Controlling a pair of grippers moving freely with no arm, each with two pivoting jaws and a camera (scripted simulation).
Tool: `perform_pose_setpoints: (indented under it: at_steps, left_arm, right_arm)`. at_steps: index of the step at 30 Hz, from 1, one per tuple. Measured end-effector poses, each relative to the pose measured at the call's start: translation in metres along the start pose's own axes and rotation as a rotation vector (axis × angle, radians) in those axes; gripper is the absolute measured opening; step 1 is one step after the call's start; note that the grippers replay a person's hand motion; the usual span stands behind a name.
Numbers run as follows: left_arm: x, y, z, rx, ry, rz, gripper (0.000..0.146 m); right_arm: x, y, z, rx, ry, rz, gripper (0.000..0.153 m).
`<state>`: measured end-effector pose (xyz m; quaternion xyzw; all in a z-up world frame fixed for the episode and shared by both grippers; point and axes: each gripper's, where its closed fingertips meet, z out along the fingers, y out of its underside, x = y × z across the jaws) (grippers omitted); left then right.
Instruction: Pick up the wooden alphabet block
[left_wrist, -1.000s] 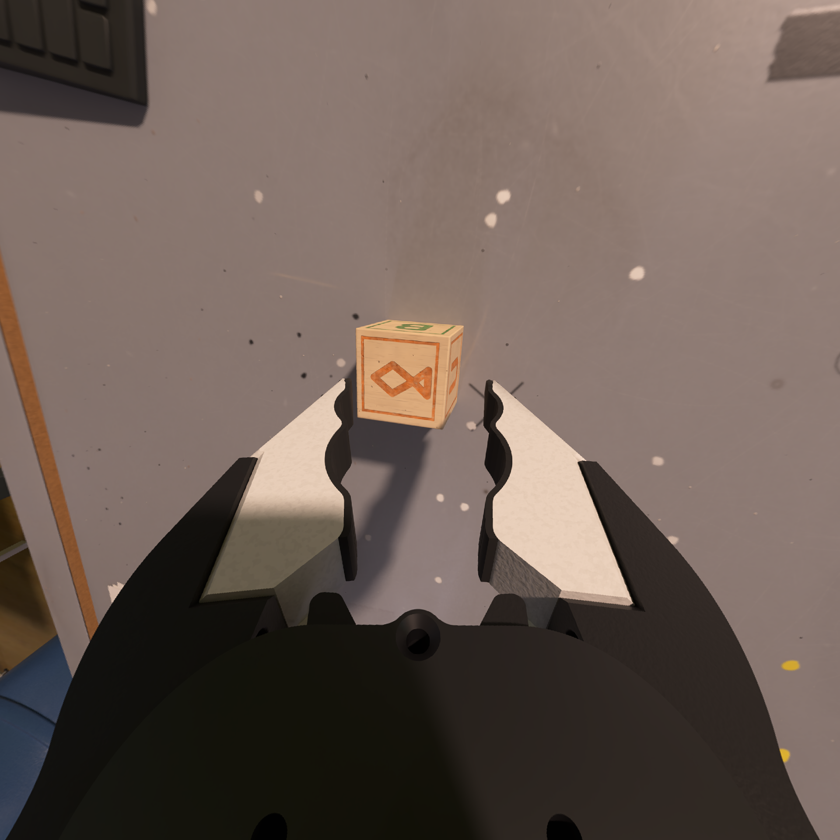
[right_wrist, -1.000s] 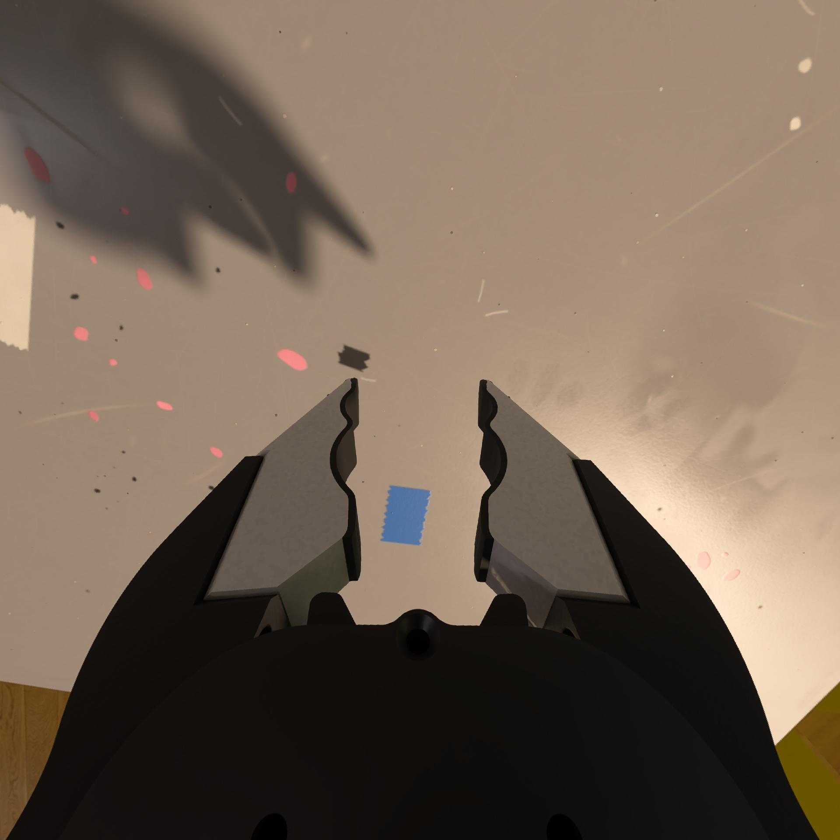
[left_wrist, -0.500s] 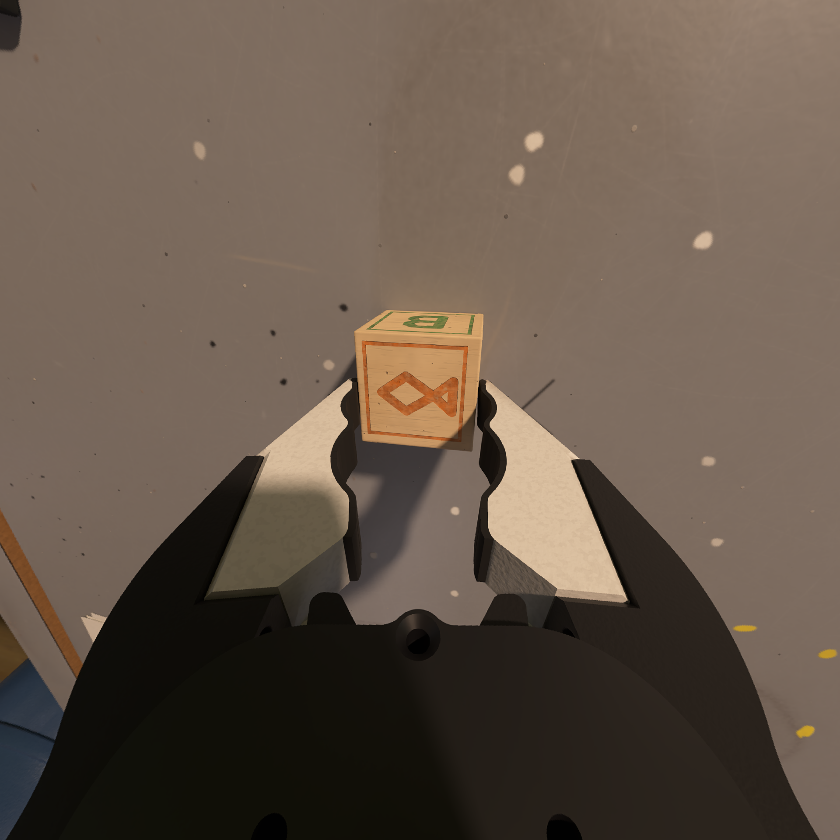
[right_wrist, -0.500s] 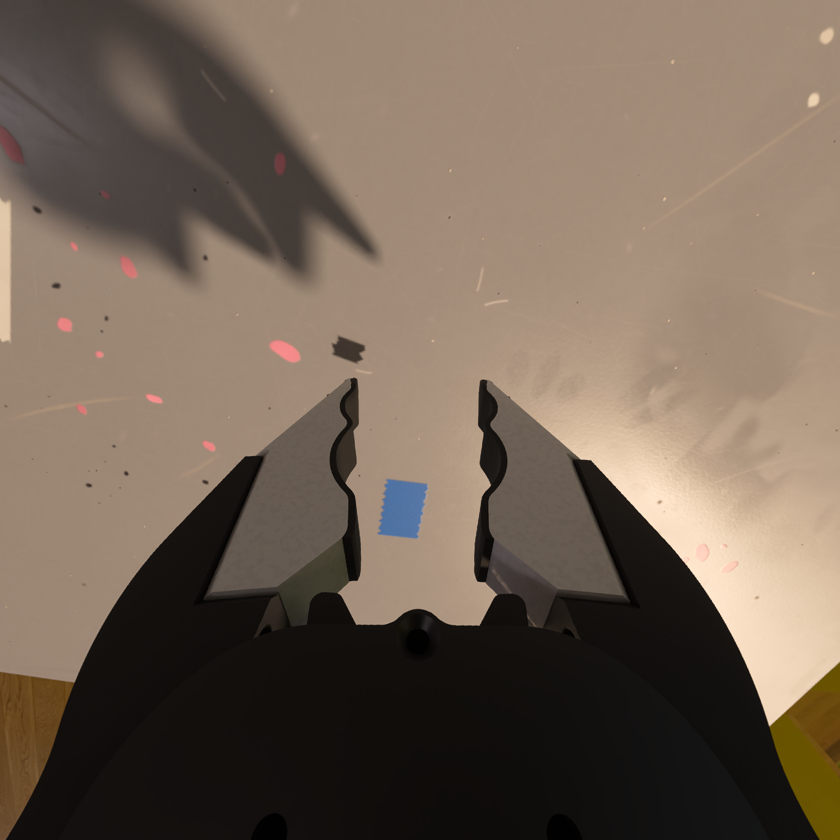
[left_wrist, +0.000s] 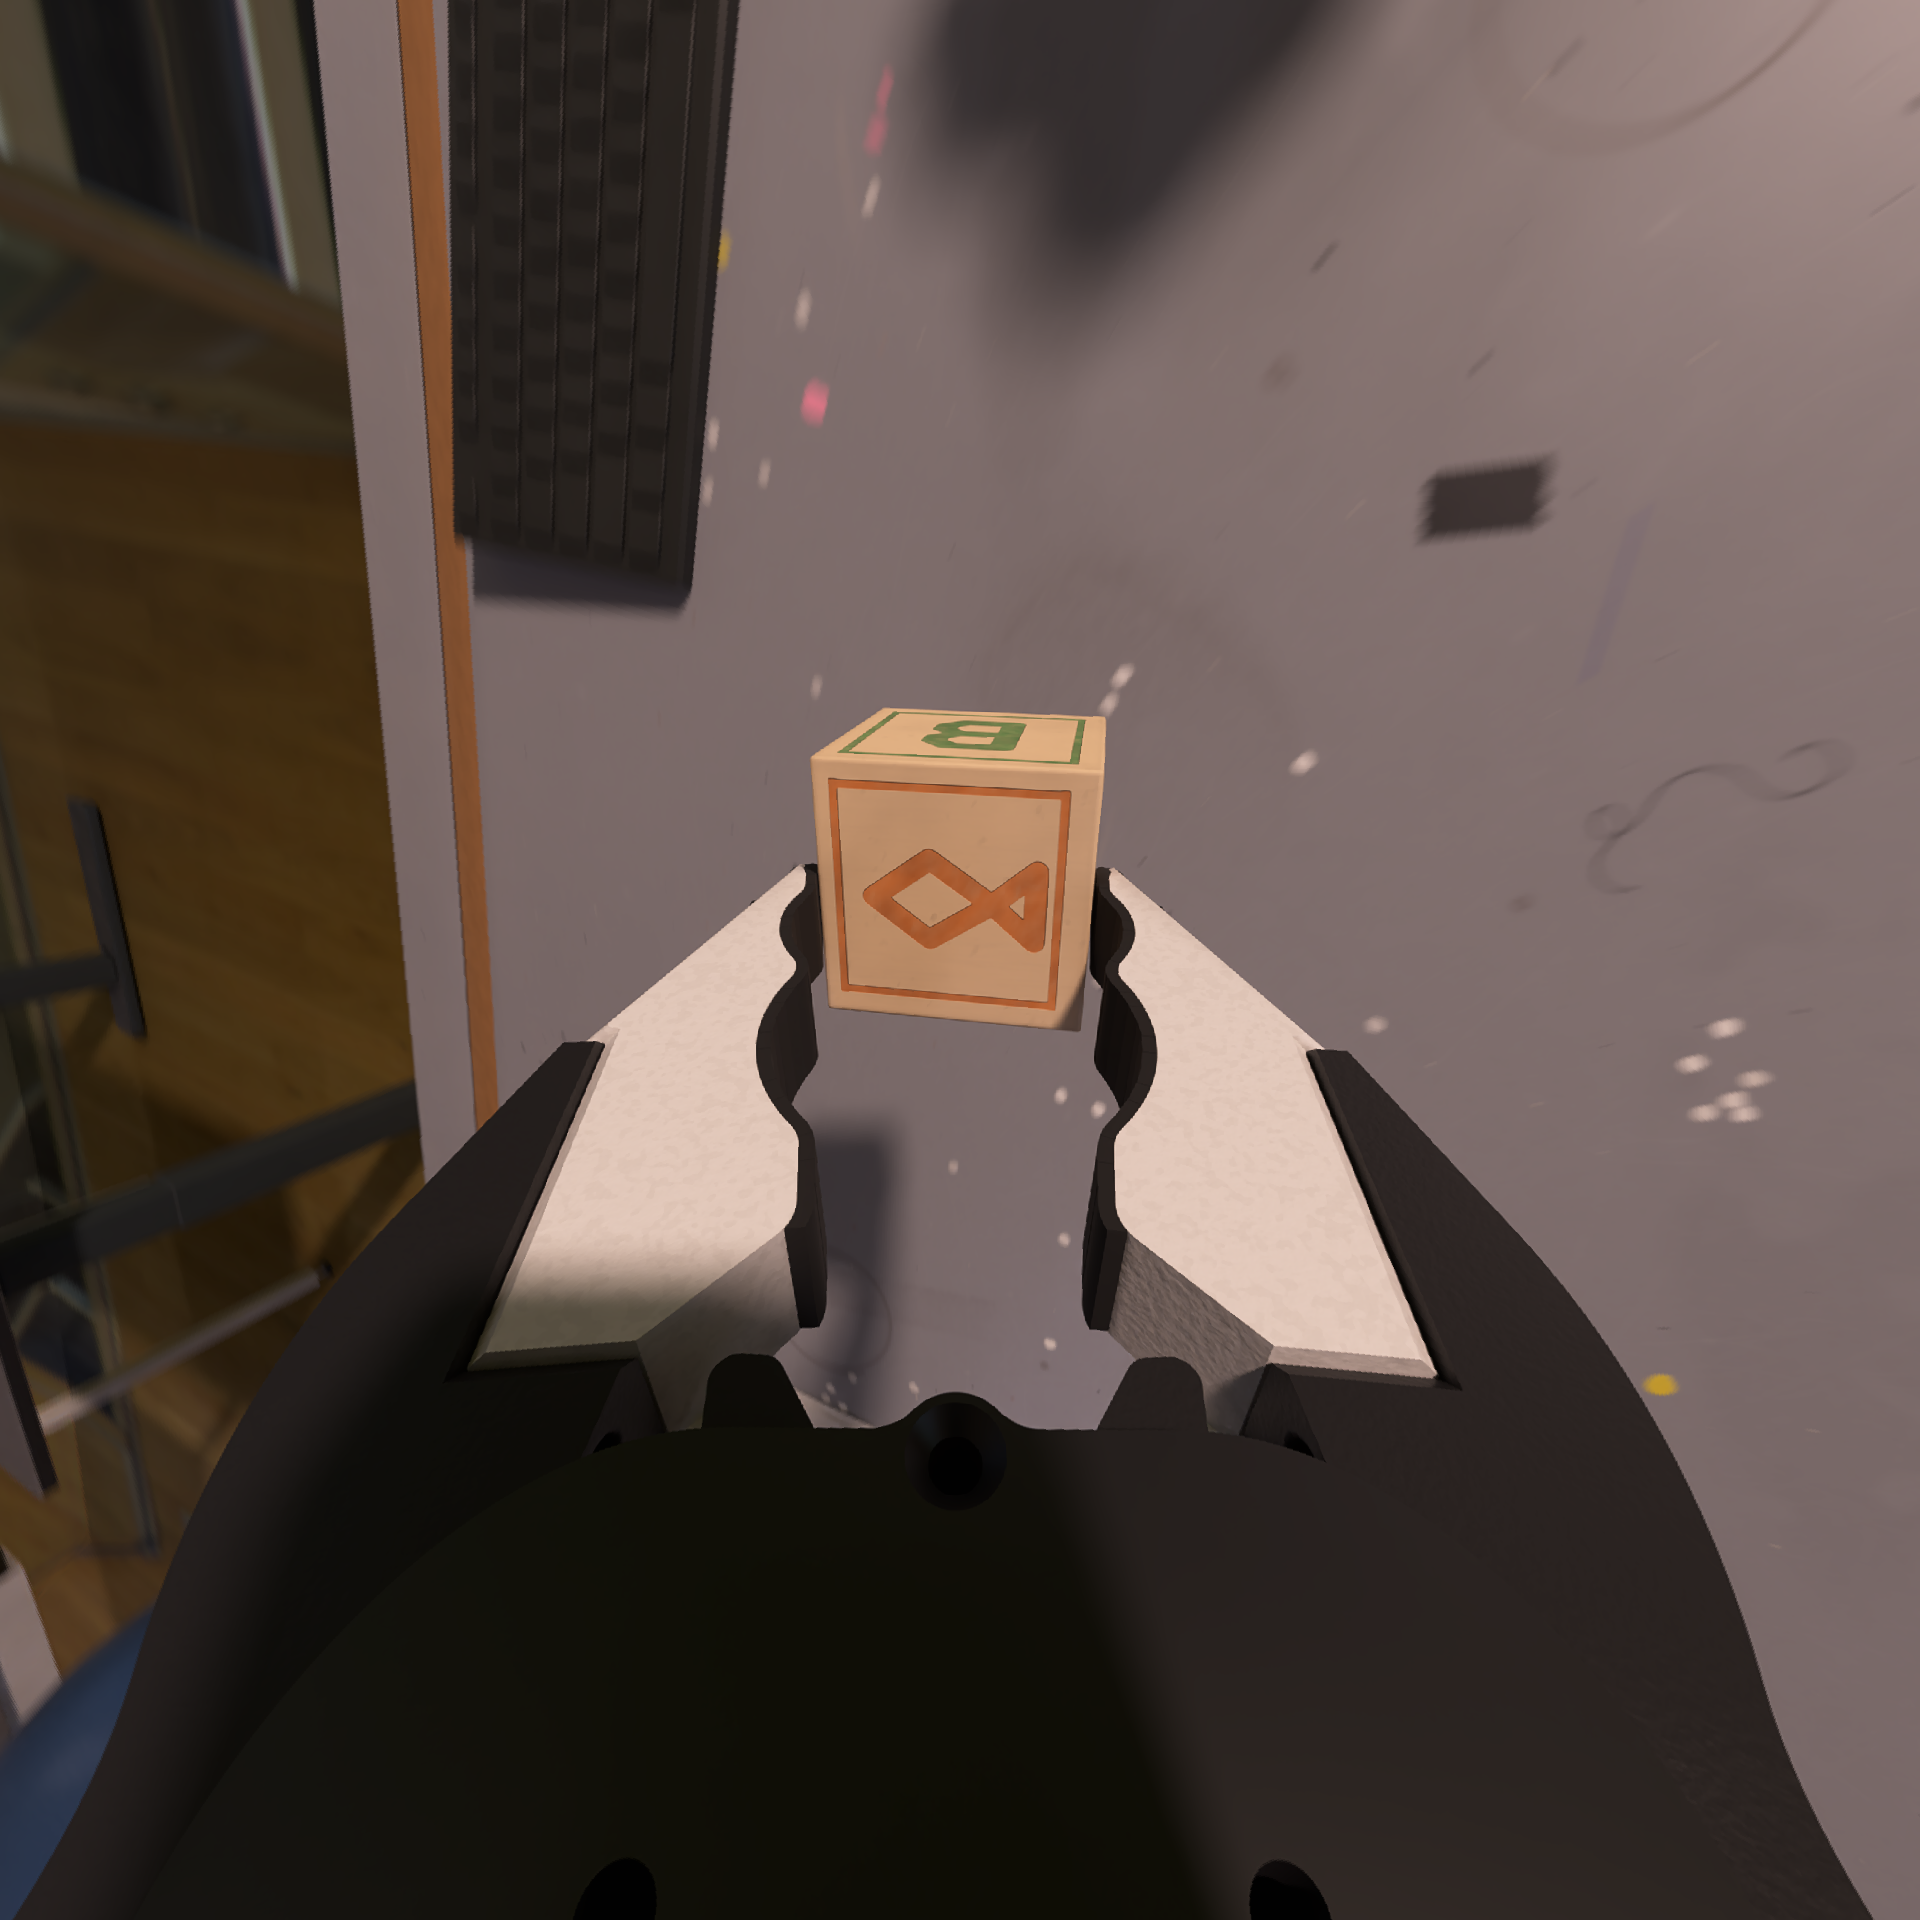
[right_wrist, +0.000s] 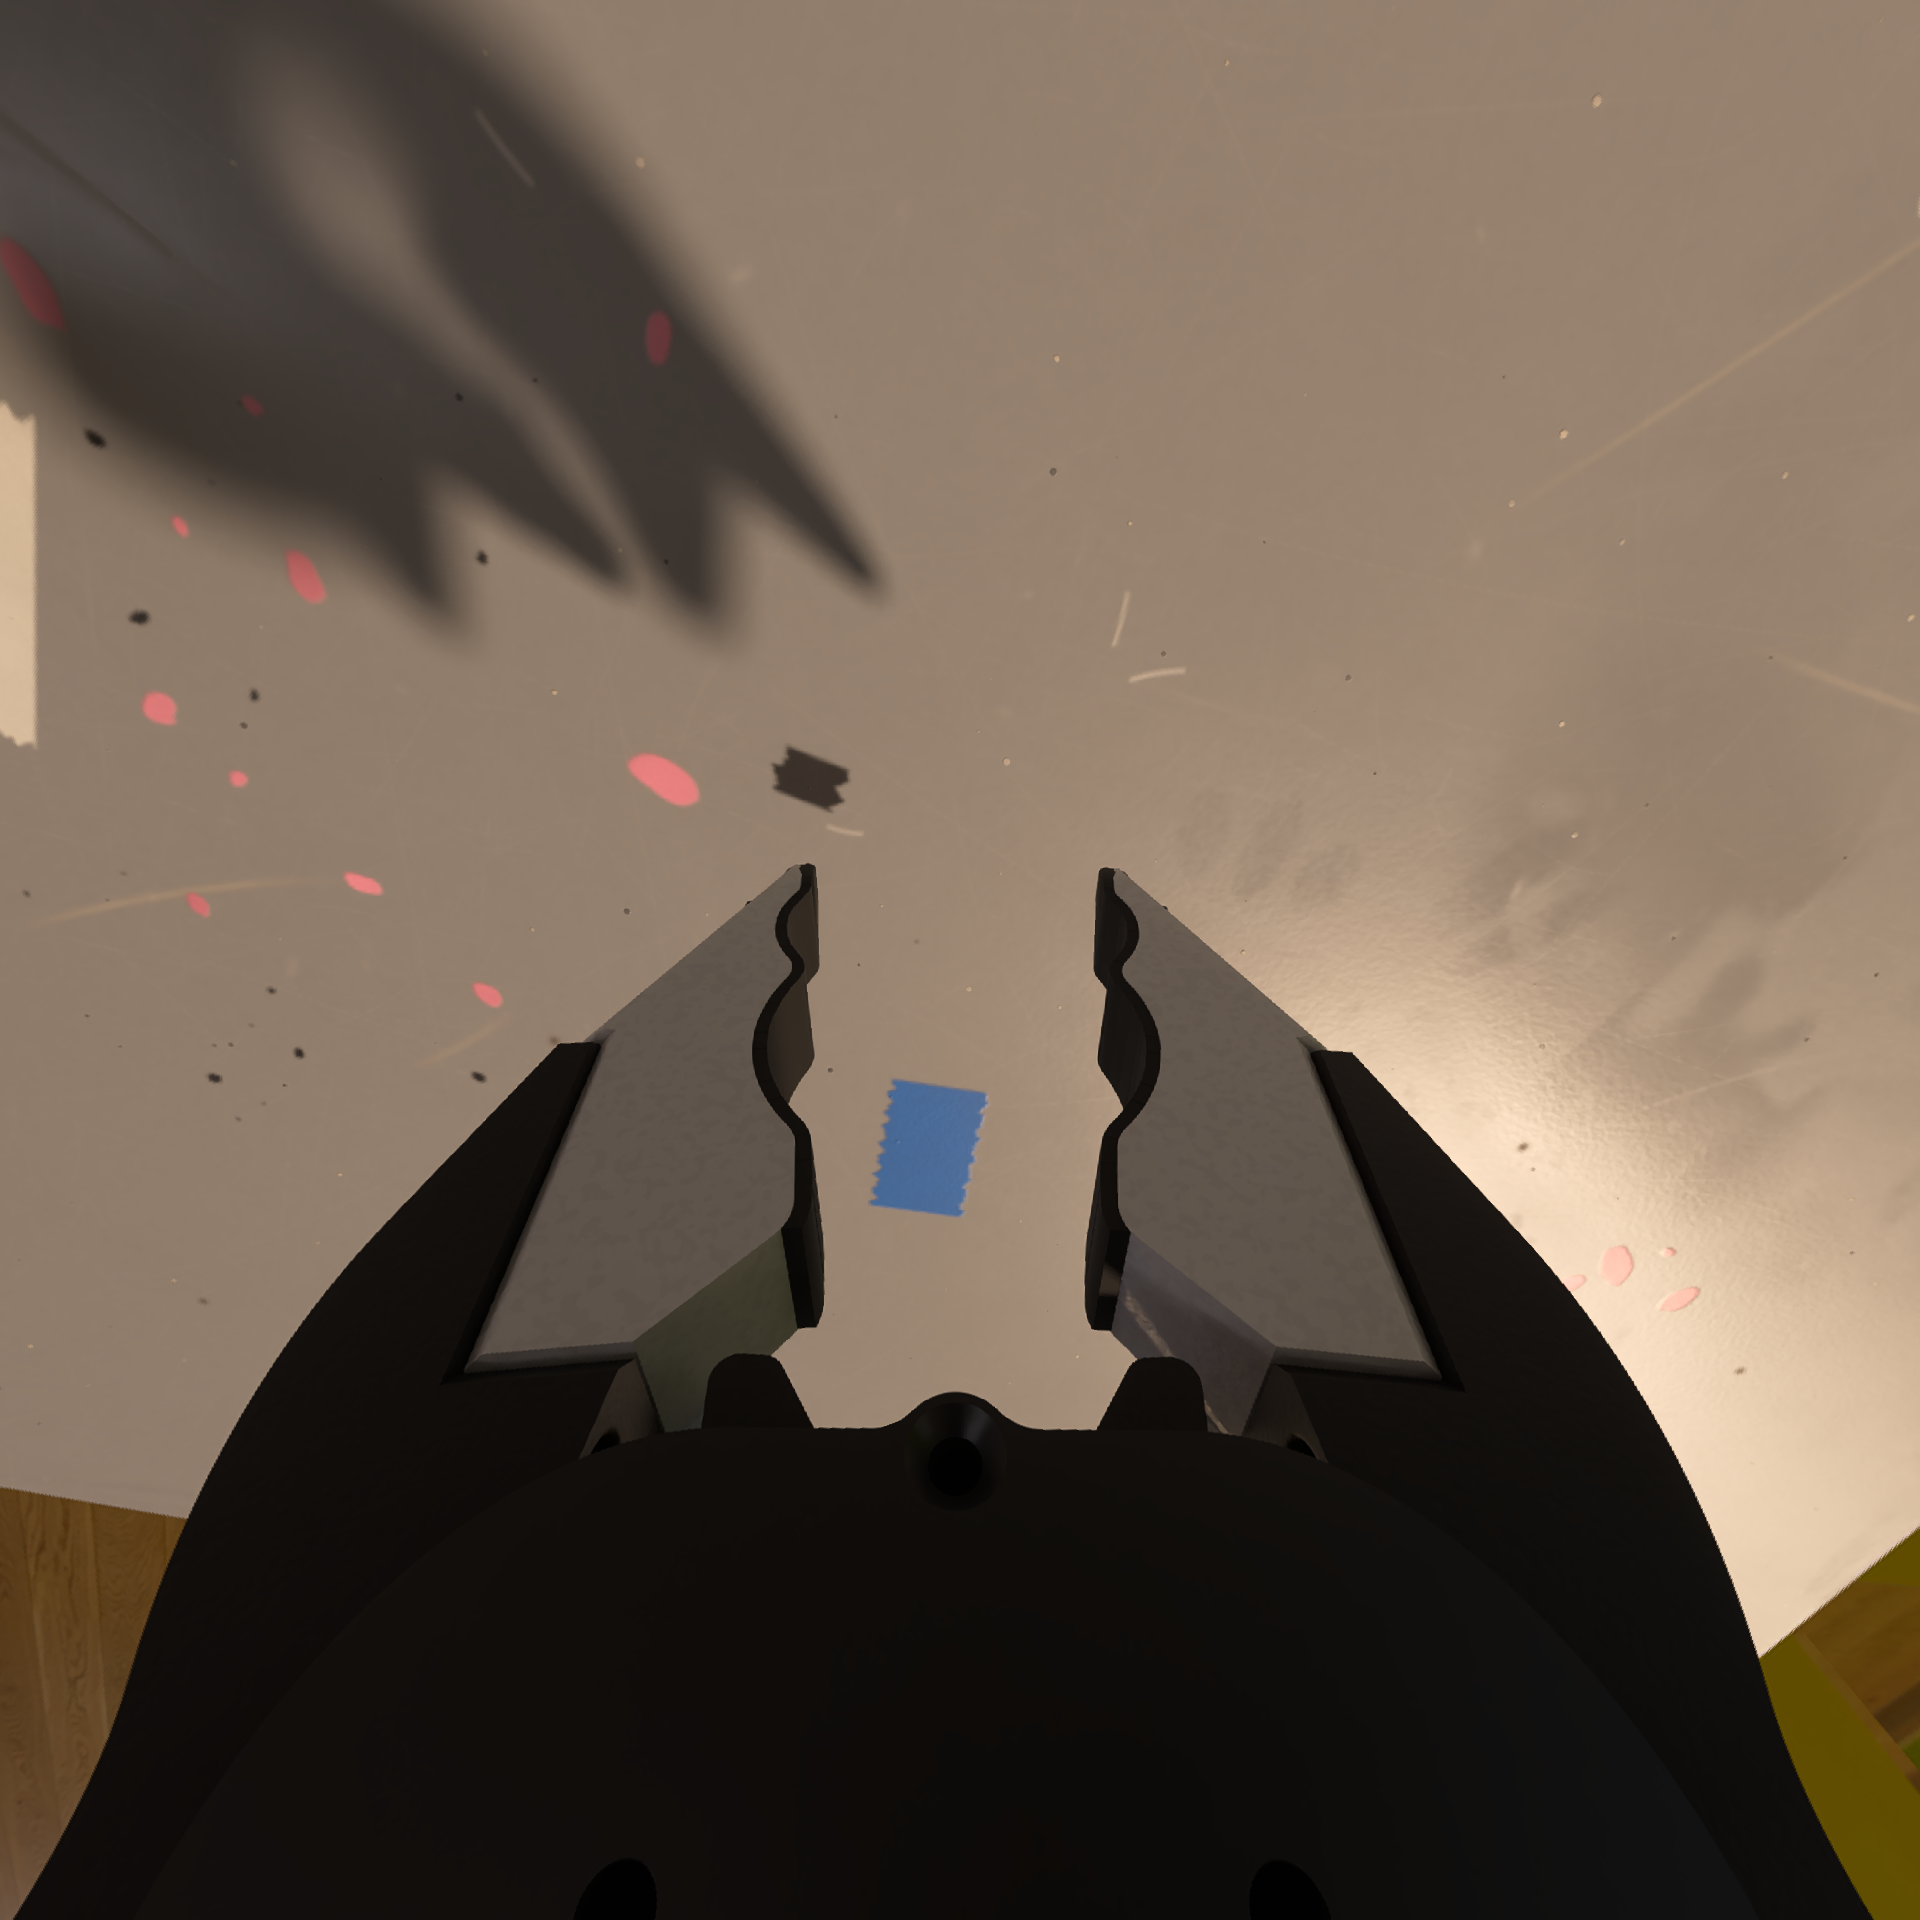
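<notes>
The wooden alphabet block (left_wrist: 951, 831) is a pale cube with an orange framed fish shape on its near face and a green framed letter on top. My left gripper (left_wrist: 954, 909) is shut on it: both fingertips press its left and right sides, and it hangs above the grey table (left_wrist: 1351, 935). My right gripper (right_wrist: 956, 883) is open and empty above a beige table surface (right_wrist: 1247, 520). The block does not show in the right wrist view.
A black keyboard (left_wrist: 582, 281) lies at the far left near the table's orange-trimmed edge (left_wrist: 447, 623), with wooden floor beyond. A dark tape patch (left_wrist: 1486, 497) lies farther right. In the right wrist view, blue tape (right_wrist: 928, 1148) and black tape (right_wrist: 810, 776) lie flat.
My left gripper has shut on the block and lifted it off the table; the view has swung so the keyboard and table edge now show. The right gripper has barely moved.
</notes>
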<state>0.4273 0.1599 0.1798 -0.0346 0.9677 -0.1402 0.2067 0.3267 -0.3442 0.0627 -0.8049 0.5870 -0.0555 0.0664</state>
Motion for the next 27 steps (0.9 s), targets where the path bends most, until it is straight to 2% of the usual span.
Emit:
perform_pose_setpoints:
  at_steps: [2,5,10,15,21,24,27]
  left_arm:
    - [0.018,-0.038,-0.018,0.056,0.023,0.050,0.052]
    - [0.057,-0.092,-0.025,0.128,0.098,0.103,0.052]
    - [0.113,-0.148,0.007,0.129,0.207,0.209,0.052]
    - [0.135,-0.162,0.047,0.045,0.252,0.238,0.052]
    - [0.138,-0.166,0.072,0.001,0.284,0.235,0.052]
    - [0.137,-0.166,0.078,-0.008,0.290,0.231,0.052]
    - [0.138,-0.166,0.082,-0.012,0.315,0.213,0.052]
  right_arm:
    - [-0.002,-0.001,-0.002,0.009,-0.002,-0.005,0.053]
    - [-0.003,-0.002,-0.006,0.023,-0.002,-0.010,0.053]
    - [-0.004,-0.001,-0.011,0.042,-0.011,-0.015,0.053]
    - [-0.004,0.000,-0.014,0.055,-0.022,-0.017,0.053]
    - [-0.008,-0.005,-0.021,0.098,-0.051,-0.040,0.053]
    - [-0.025,-0.018,-0.037,0.211,-0.104,-0.148,0.053]
    - [-0.054,-0.034,-0.061,0.387,-0.156,-0.343,0.052]
